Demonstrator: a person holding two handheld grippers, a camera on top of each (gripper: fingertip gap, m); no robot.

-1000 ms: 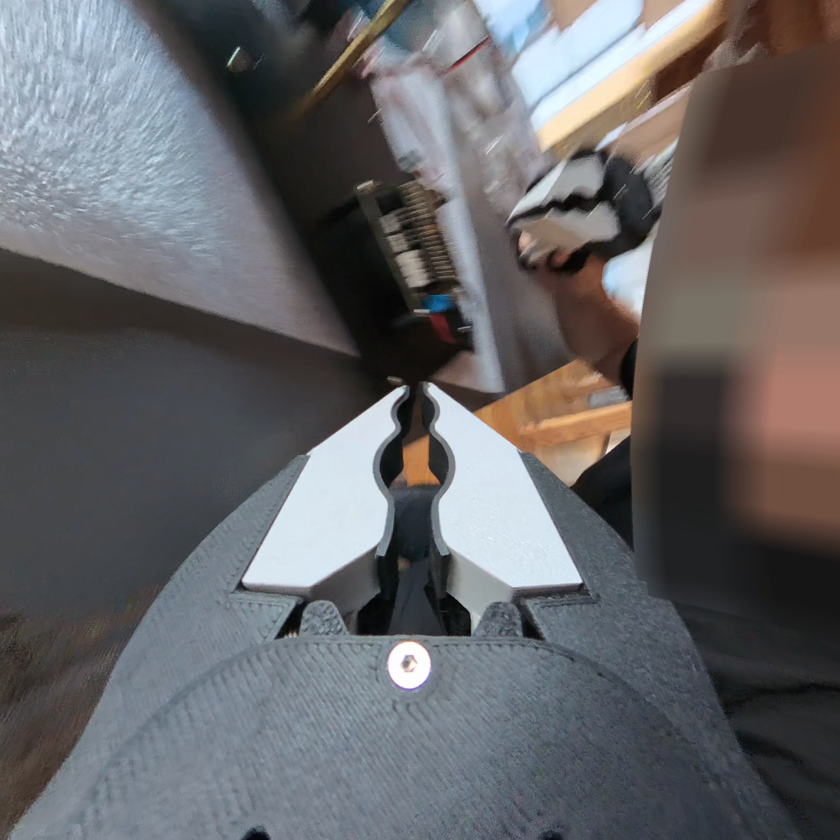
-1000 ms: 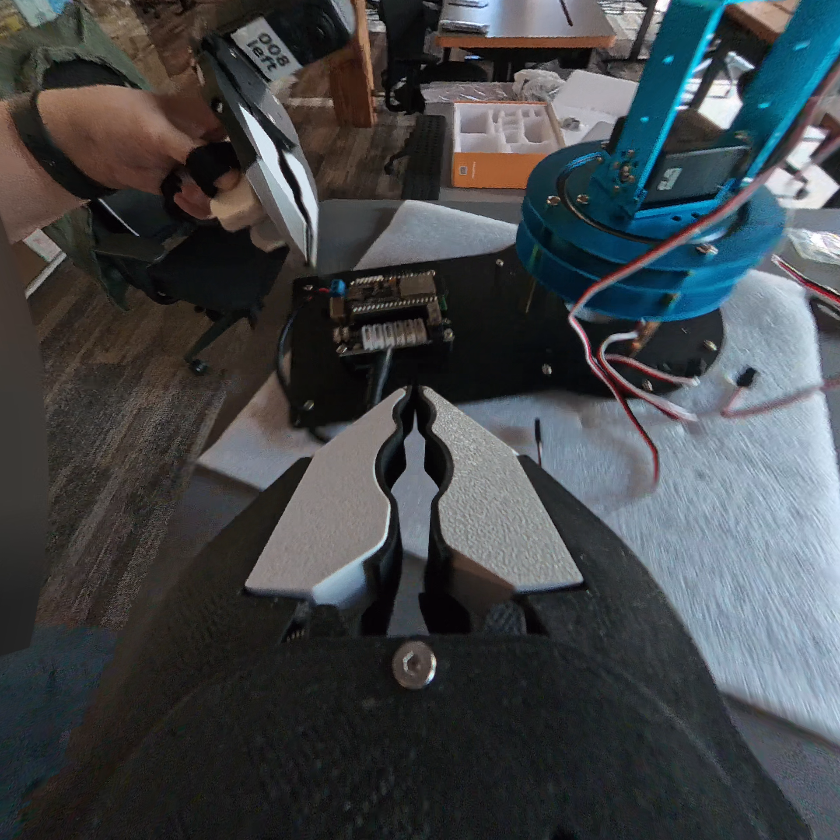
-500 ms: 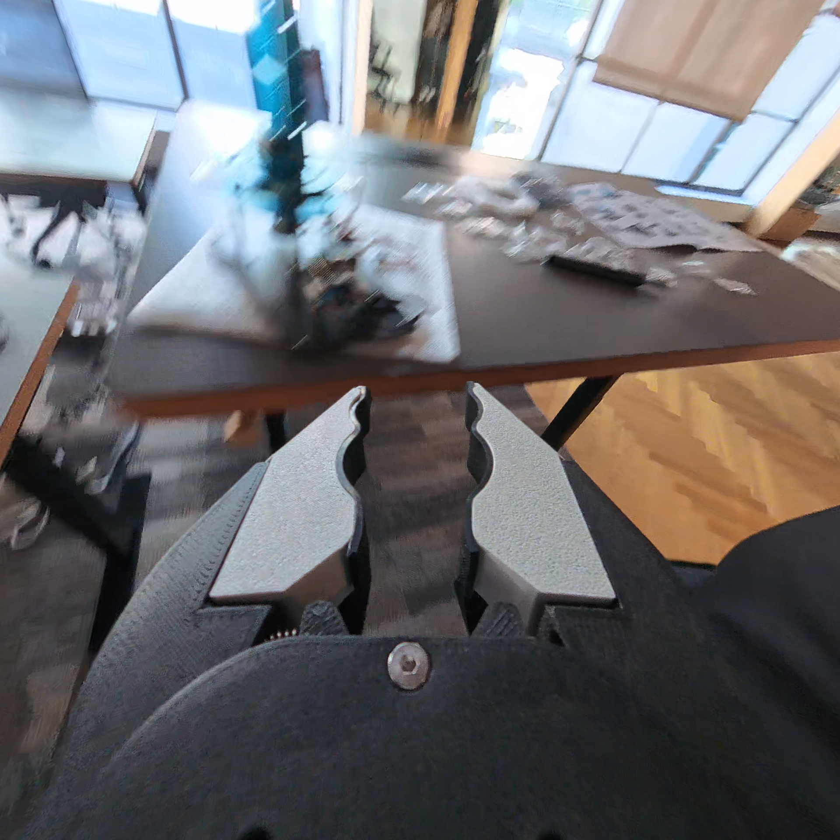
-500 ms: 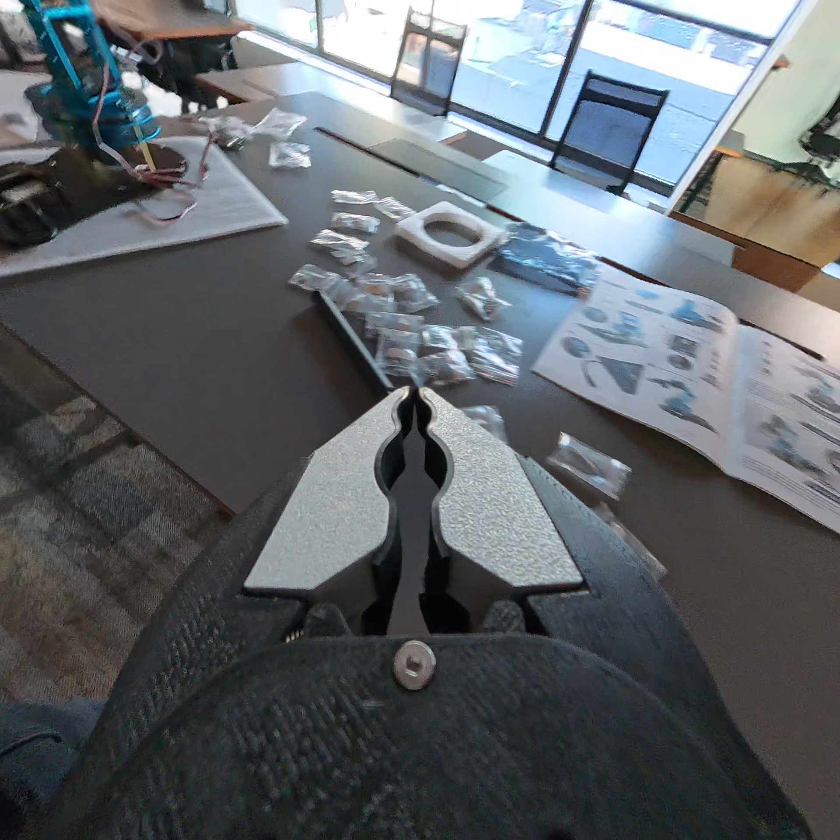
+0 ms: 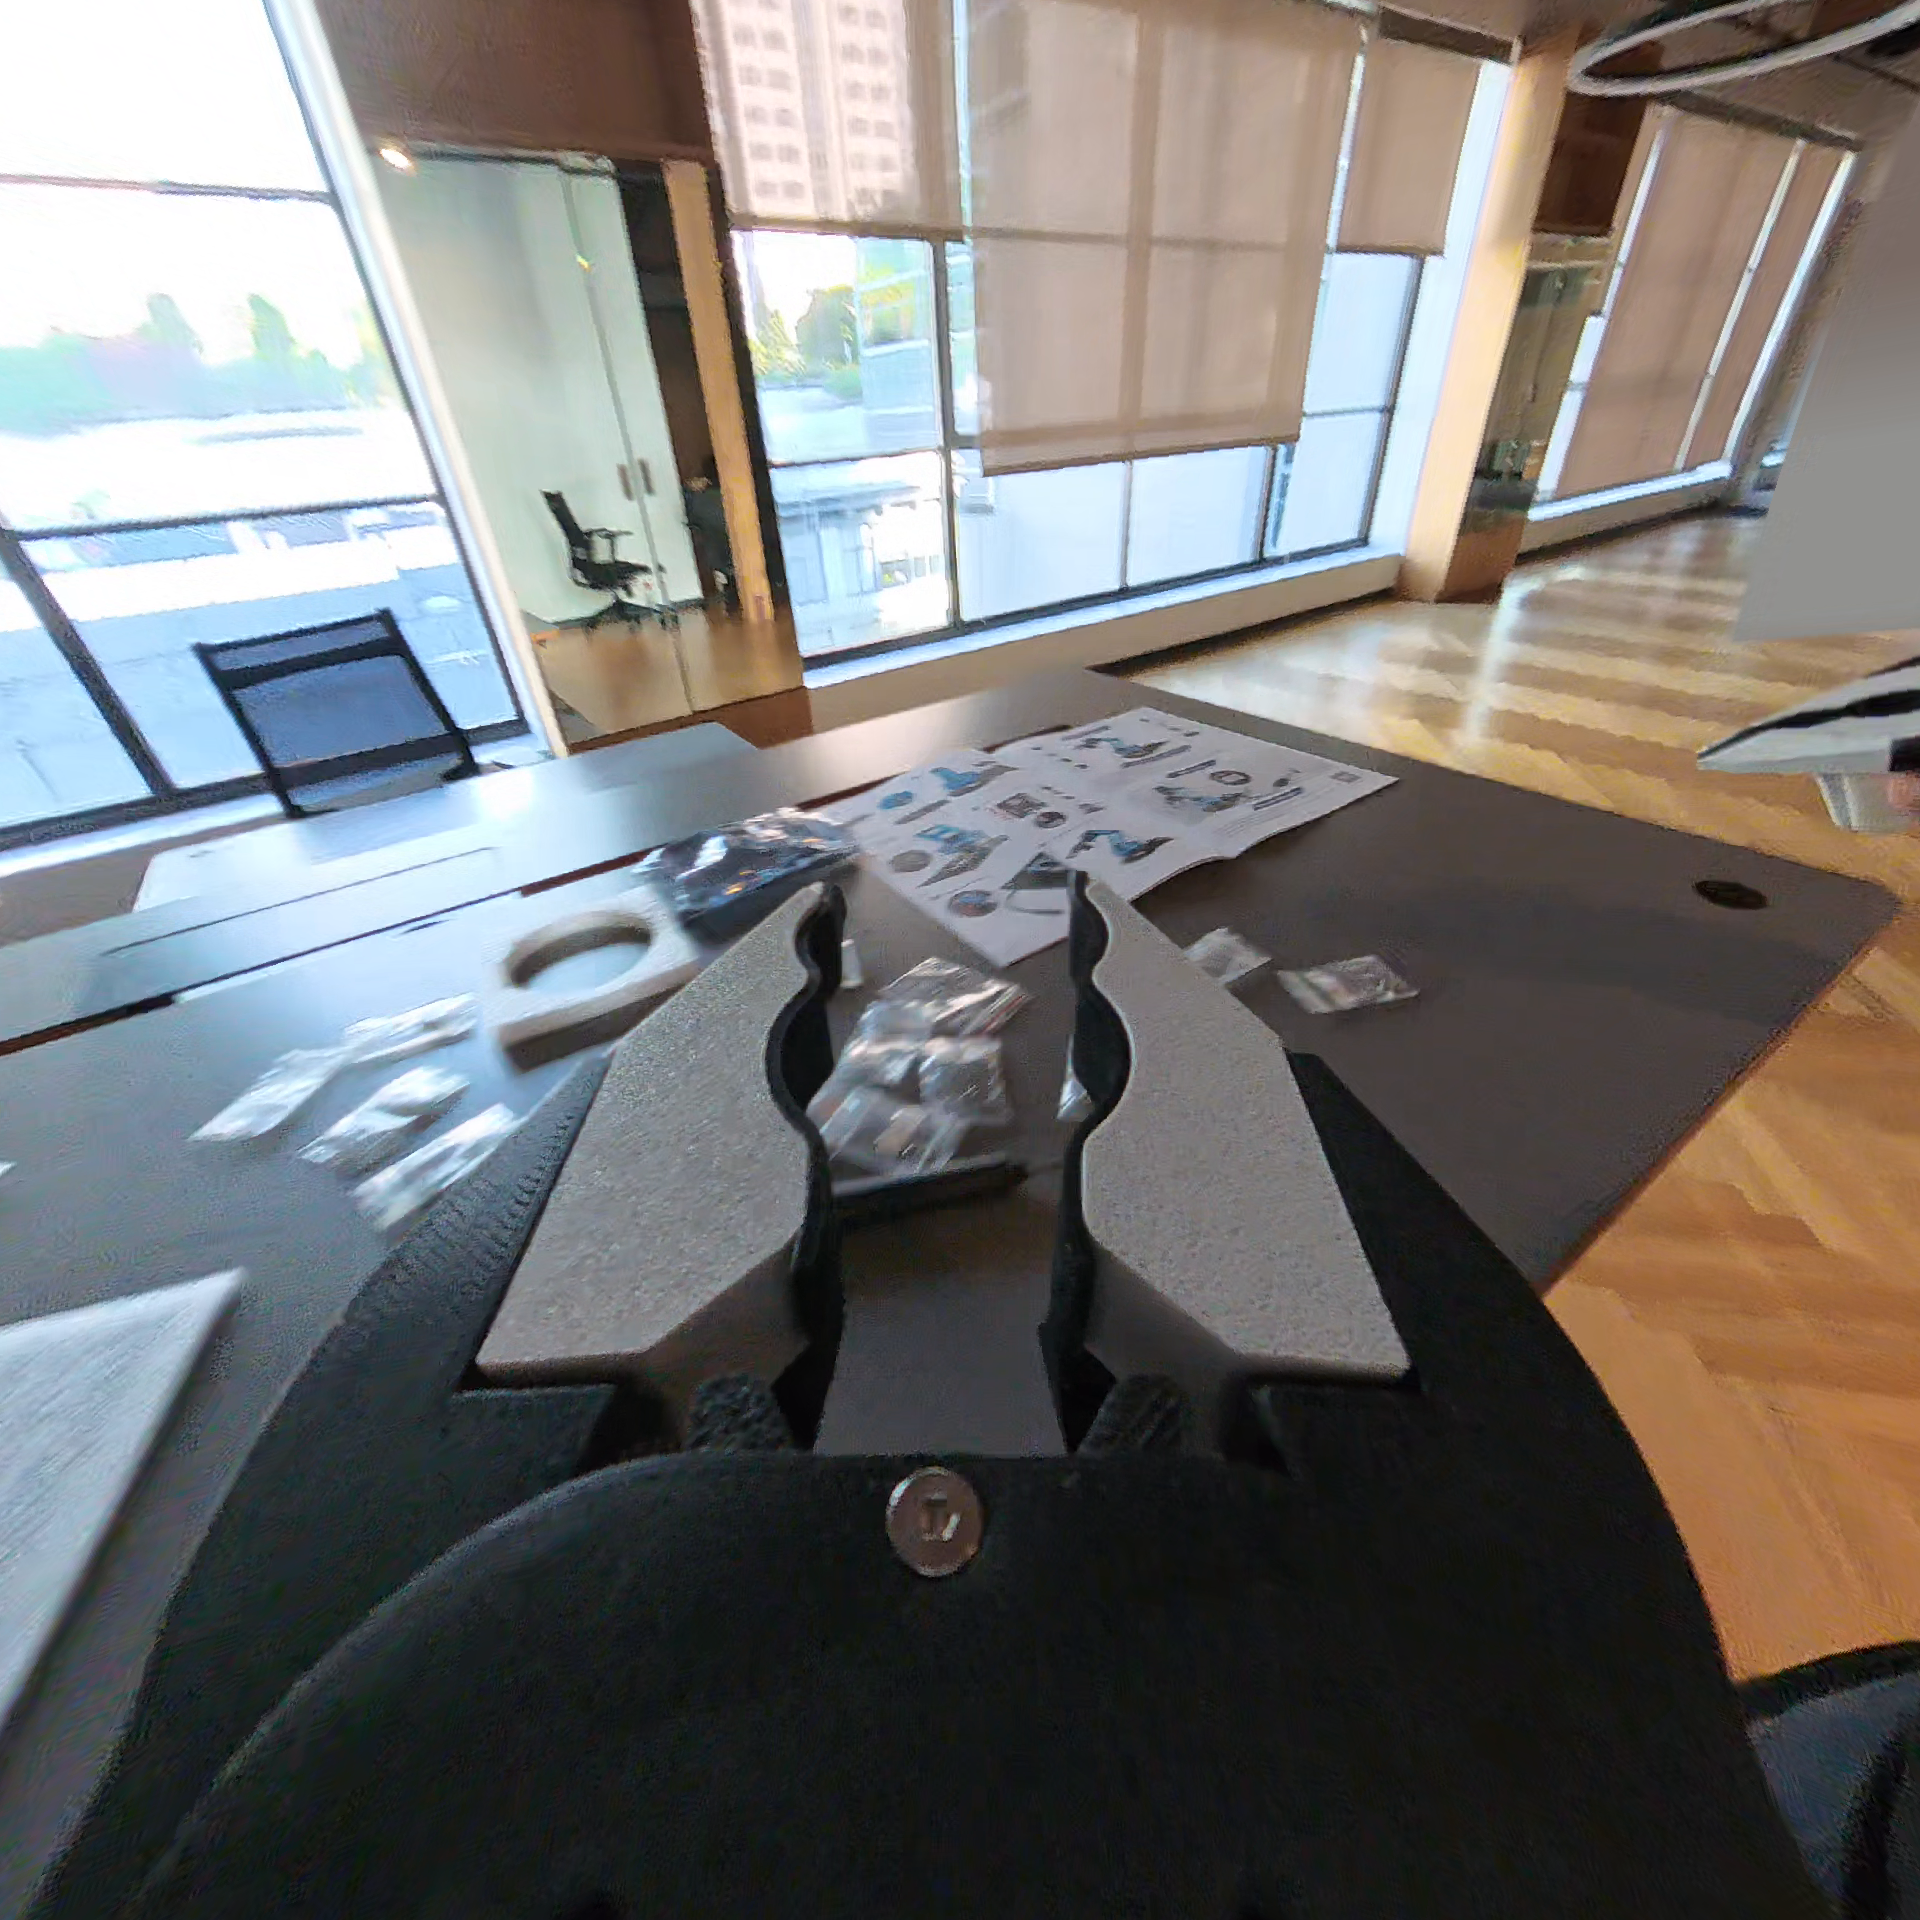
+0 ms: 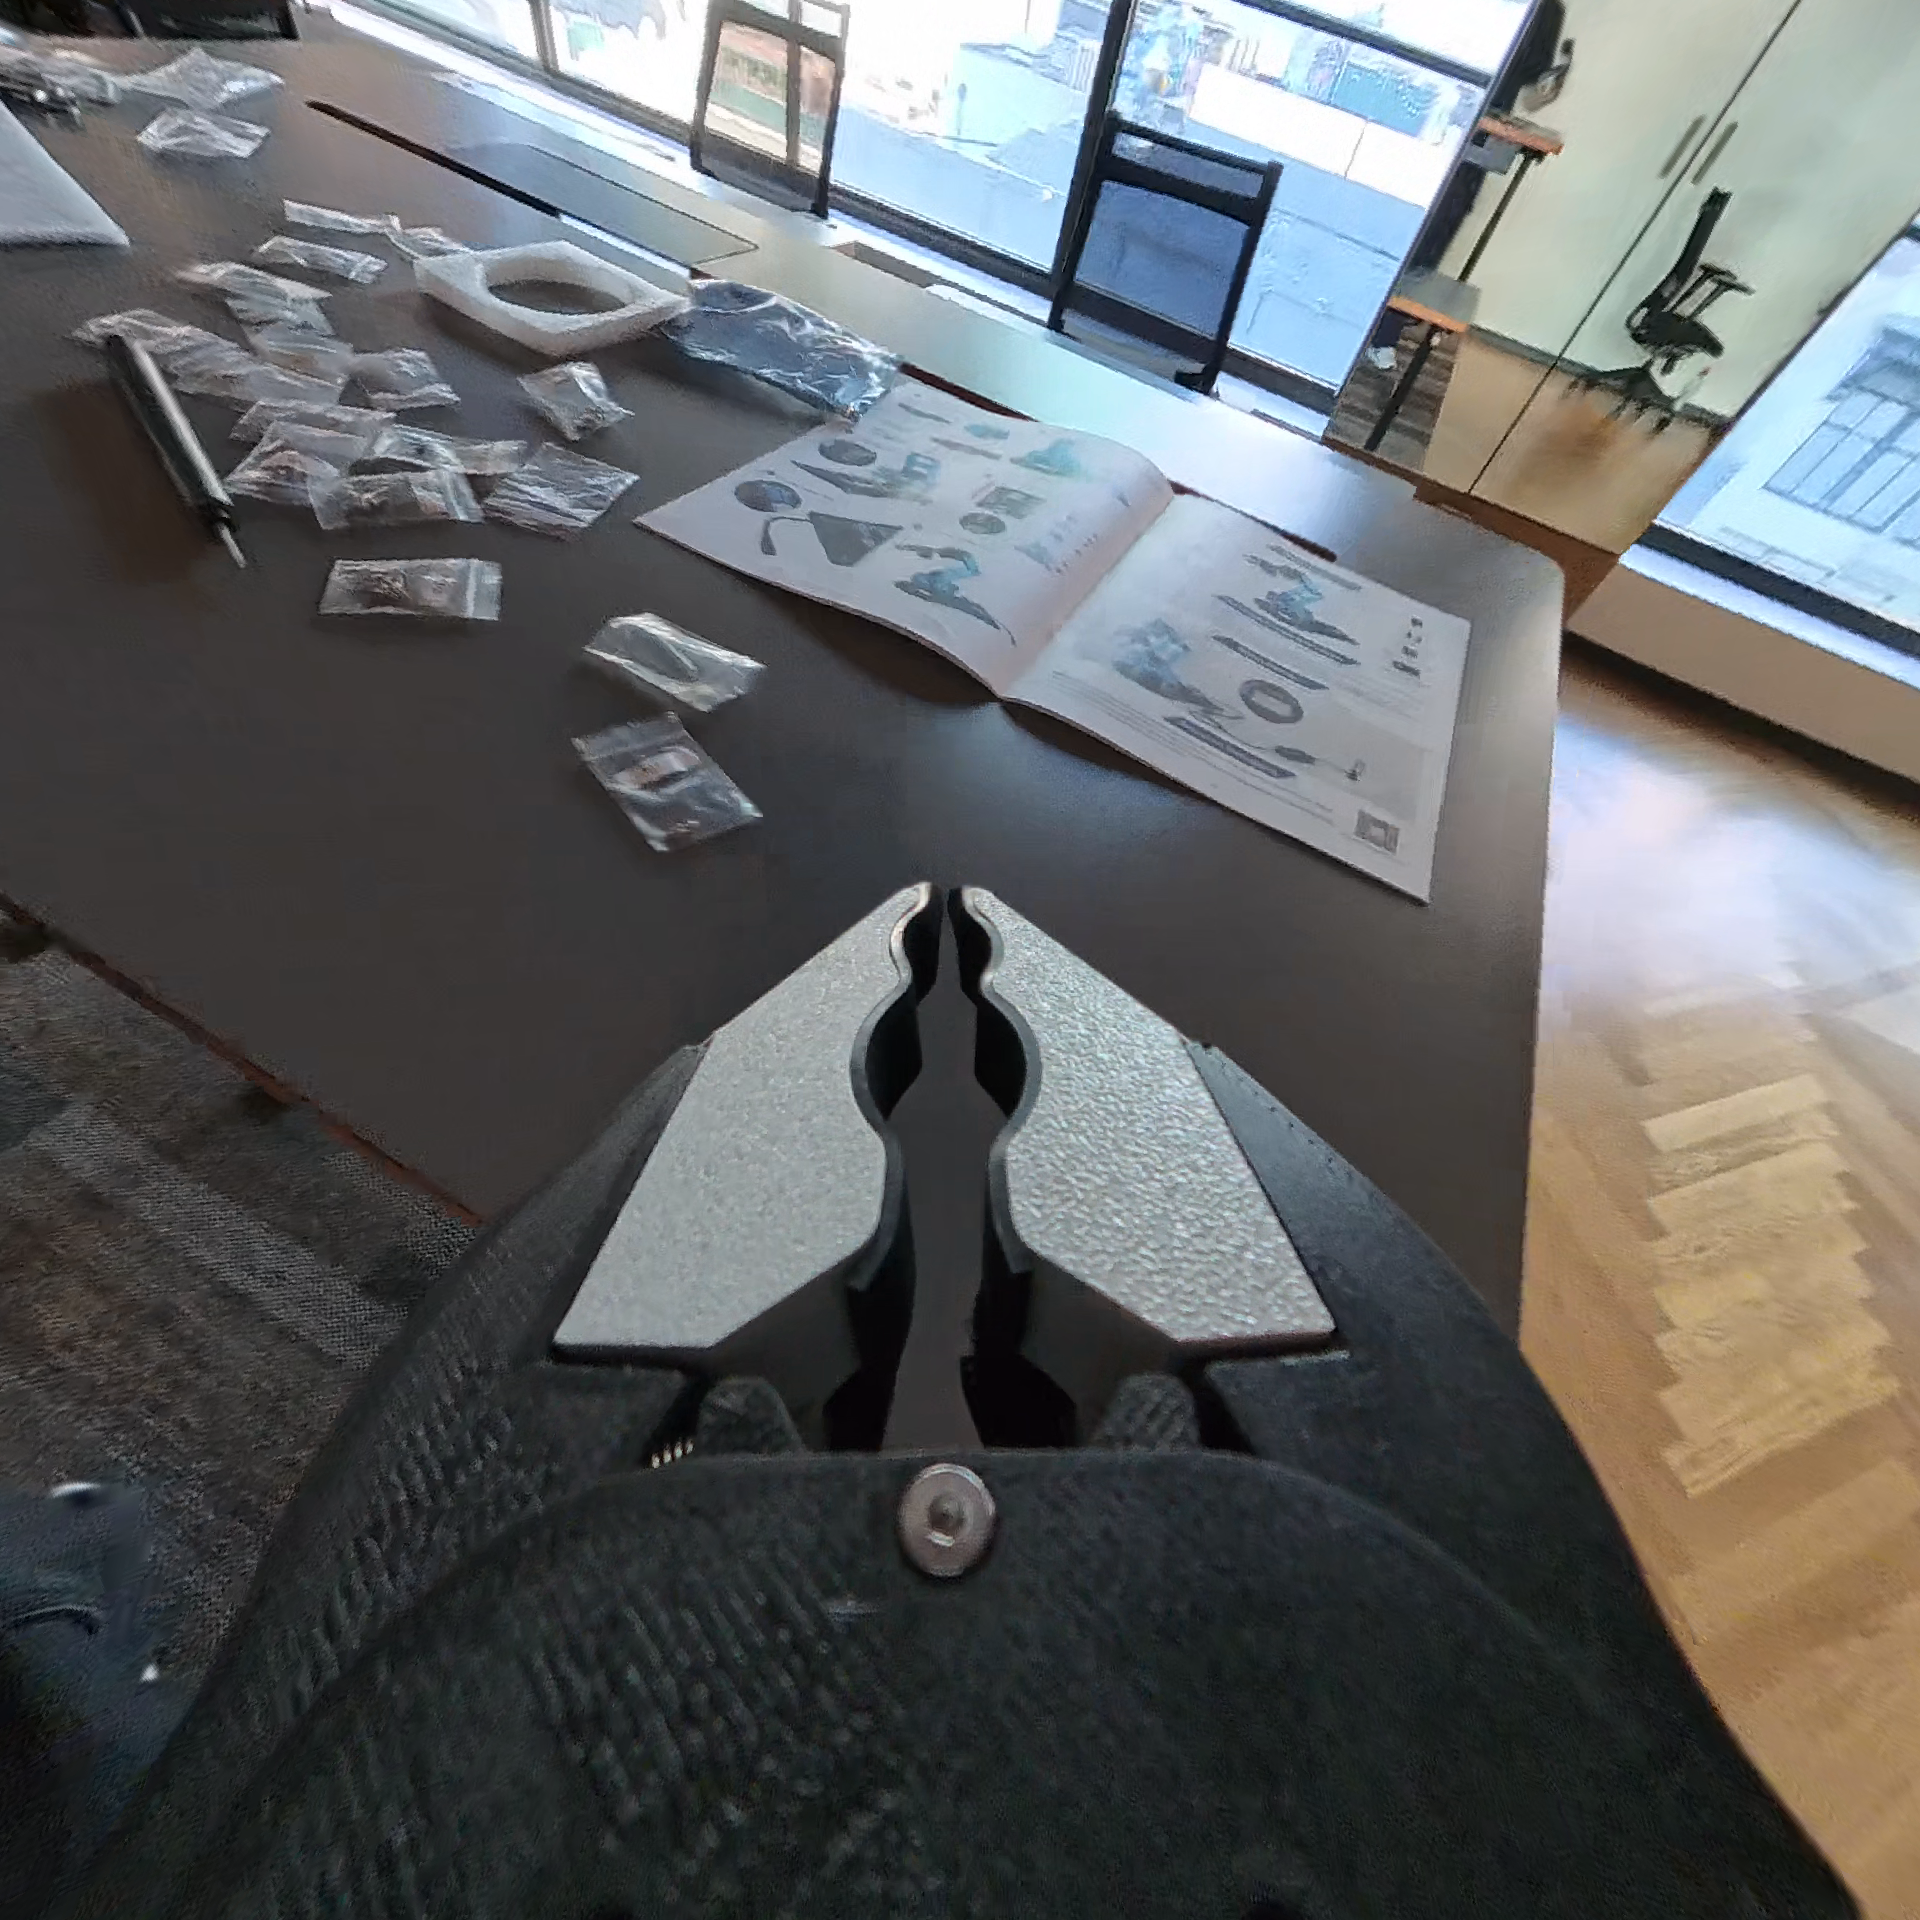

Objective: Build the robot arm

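My left gripper [image 5: 951,902] is open and empty, held above the dark table [image 5: 1455,1018]. Between its fingers I see a pile of small clear plastic bags of parts [image 5: 920,1081]. My right gripper [image 6: 954,891] is shut and empty, above the table's near edge [image 6: 436,914]. Nearest to it lie two small clear bags [image 6: 665,779] and an open instruction booklet [image 6: 1081,613]. The right gripper also shows at the right edge of the left wrist view [image 5: 1829,727]. A screwdriver [image 6: 171,436] lies among several bags at the left.
A white foam ring piece [image 6: 545,291] and a dark blue bag [image 6: 779,348] lie farther back. The booklet also shows in the left wrist view [image 5: 1101,810]. Black chairs [image 6: 1158,260] stand beyond the table by the windows. Wood floor [image 6: 1714,1143] lies right of the table, carpet [image 6: 156,1195] below left. Spacing between my two grippers at the tips: around 45 cm. From my left tips it is roughly 20 cm to the screwdriver [image 6: 171,436]; from my right, 45 cm.
Both grippers have swung right, away from the blue robot arm and circuit board, toward the bags and booklet. The left gripper has opened from shut. The right gripper stayed shut.
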